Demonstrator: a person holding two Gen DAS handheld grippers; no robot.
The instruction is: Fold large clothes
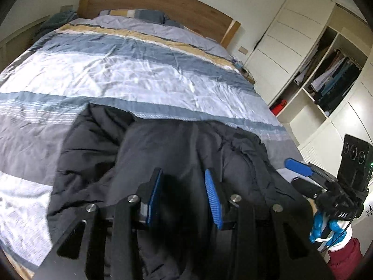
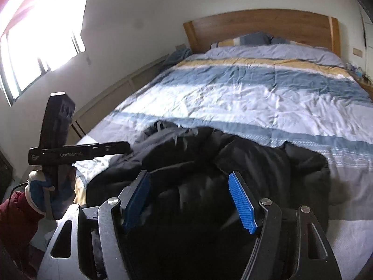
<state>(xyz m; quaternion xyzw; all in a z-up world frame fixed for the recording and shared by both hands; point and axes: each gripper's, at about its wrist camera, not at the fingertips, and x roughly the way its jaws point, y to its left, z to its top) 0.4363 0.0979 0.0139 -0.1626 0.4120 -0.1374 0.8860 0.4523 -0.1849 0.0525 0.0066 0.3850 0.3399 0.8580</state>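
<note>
A large black padded jacket (image 1: 163,149) lies crumpled at the foot of the bed; it also shows in the right wrist view (image 2: 233,163). My left gripper (image 1: 184,182) is open, its blue pads just above the jacket's near part, nothing between them. My right gripper (image 2: 190,186) is open wide above the jacket's near edge. The right gripper shows at the right edge of the left wrist view (image 1: 300,170), beside the jacket. The left gripper's body (image 2: 79,151) shows at the left of the right wrist view.
The bed (image 1: 139,74) has a blue, white and tan striped duvet, pillows and a wooden headboard (image 1: 163,2). An open wardrobe (image 1: 331,79) with hanging clothes stands to the right. A bright window (image 2: 35,35) is on the left wall.
</note>
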